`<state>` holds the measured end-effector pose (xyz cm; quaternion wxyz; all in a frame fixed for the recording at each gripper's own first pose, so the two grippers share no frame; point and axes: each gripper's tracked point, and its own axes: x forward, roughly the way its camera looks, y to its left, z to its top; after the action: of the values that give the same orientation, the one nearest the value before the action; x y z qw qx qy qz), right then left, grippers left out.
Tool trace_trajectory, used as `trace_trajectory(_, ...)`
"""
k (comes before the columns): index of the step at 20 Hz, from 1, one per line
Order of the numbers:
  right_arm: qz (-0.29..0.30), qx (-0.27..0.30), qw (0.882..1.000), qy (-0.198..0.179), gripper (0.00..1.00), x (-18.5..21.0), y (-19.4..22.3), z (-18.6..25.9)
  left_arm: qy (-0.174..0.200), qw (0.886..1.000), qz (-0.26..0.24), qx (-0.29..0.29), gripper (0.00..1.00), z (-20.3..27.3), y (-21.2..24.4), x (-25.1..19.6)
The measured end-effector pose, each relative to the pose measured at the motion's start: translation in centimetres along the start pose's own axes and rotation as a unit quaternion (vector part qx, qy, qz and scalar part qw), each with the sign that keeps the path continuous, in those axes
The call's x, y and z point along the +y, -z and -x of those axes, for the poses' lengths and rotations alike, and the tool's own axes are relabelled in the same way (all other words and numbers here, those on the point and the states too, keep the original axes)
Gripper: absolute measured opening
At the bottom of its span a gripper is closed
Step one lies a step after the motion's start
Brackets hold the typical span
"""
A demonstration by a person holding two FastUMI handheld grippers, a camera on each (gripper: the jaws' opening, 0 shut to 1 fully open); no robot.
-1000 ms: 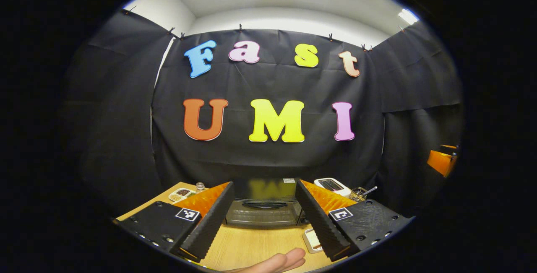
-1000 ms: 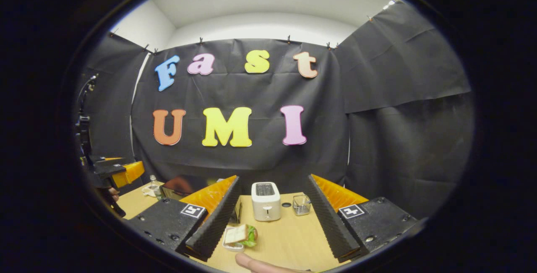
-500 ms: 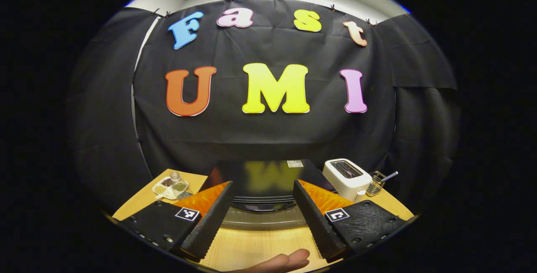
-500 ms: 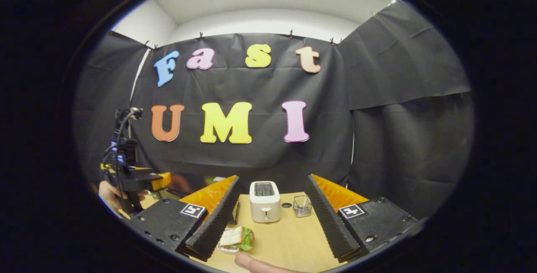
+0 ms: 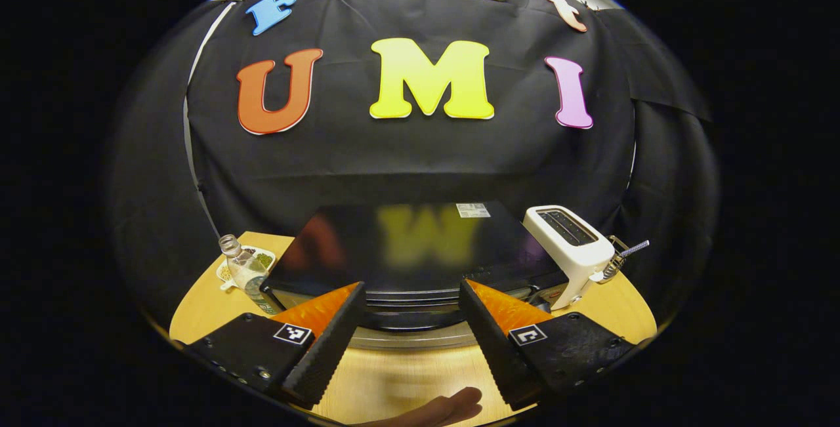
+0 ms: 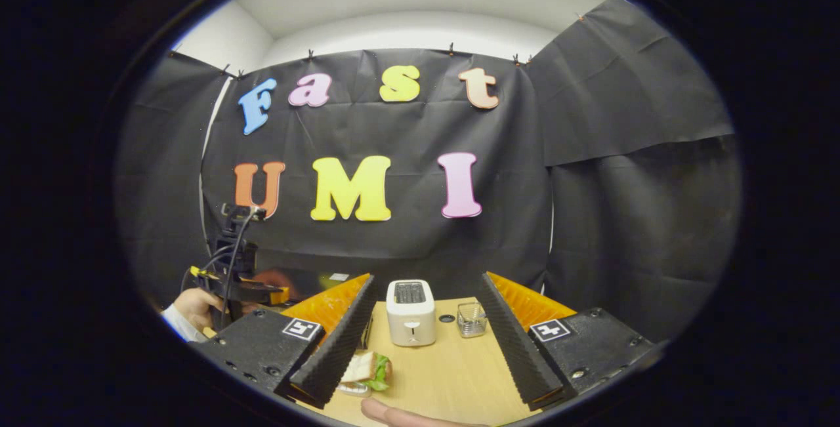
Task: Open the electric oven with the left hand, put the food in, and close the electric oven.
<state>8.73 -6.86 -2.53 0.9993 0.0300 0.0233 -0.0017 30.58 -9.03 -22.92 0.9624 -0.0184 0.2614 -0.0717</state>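
The black electric oven [image 5: 407,243] stands on the wooden table [image 5: 407,381], door closed, with the dark handle [image 5: 410,319] along its top front edge. My left gripper [image 5: 410,289] hovers open just above and in front of that handle, touching nothing. The sandwich [image 6: 367,369], bread with green lettuce, lies on a small plate by the left finger of my right gripper [image 6: 426,279], which is open and empty above the table. In the right gripper view, the left gripper [image 6: 239,283] is held by a hand [image 6: 193,305] over the oven [image 6: 308,279].
A white toaster [image 5: 571,253] stands right of the oven, with a small wire basket [image 5: 620,260] behind it. A clear bottle [image 5: 243,269] and a dish of spices [image 5: 262,260] sit at the oven's left. A fingertip [image 5: 446,407] shows at the bottom edge.
My left gripper has moved forward and tipped down toward the oven, which now looms larger. In the right gripper view it has slid rightward over the oven. The right gripper has barely moved.
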Motion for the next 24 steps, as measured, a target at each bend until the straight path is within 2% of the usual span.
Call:
trace_trajectory(2, -0.005, -0.006, 1.0, -0.004, 1.0, -0.1, 0.3, 0.2, -0.005, 1.0, 0.001, 0.017, 0.93, -0.8, 1.0, 0.0)
trace_trajectory(3, -0.009, -0.009, 1.0, -0.005, 0.95, -0.2, 0.3, 0.3, -0.009, 1.0, 0.0, 0.028, 0.93, -1.1, 1.6, 0.1)
trace_trajectory(4, -0.009, -0.009, 1.0, -0.004, 0.95, -0.5, 0.4, 0.3, -0.02, 0.999, -0.006, 0.033, 0.94, -1.3, 1.9, 0.5)
trace_trajectory(5, -0.009, -0.008, 1.0, -0.002, 1.0, -0.6, 0.5, 0.3, -0.02, 0.999, -0.008, 0.031, 0.96, -1.5, 1.8, 0.6)
trace_trajectory(11, -0.013, 0.004, 1.0, -0.002, 1.0, -0.8, 1.2, 0.2, -0.02, 0.999, -0.006, 0.031, 0.98, -1.0, 1.9, 0.6)
trace_trajectory(14, -0.016, 0.01, 1.0, -0.001, 1.0, -0.9, 1.6, 0.4, -0.02, 0.999, -0.006, 0.023, 0.97, 0.1, 2.6, 0.5)
trace_trajectory(15, -0.018, 0.01, 1.0, -0.001, 0.95, -1.0, 1.7, 0.5, -0.021, 1.0, -0.007, 0.018, 0.98, 0.5, 2.8, 0.4)
trace_trajectory(16, -0.019, 0.011, 1.0, 0.0, 0.95, -1.1, 1.8, 0.6, -0.021, 1.0, -0.007, 0.015, 0.97, 0.9, 3.1, 0.4)
trace_trajectory(17, -0.02, 0.012, 1.0, 0.0, 1.0, -1.2, 1.9, 0.7, -0.02, 1.0, -0.006, 0.012, 0.97, 1.6, 3.6, 0.3)
trace_trajectory(24, -0.006, 0.017, 1.0, -0.023, 1.0, -0.2, 2.4, 2.2, -0.014, 1.0, -0.003, -0.007, 0.98, 5.5, 7.8, -0.1)
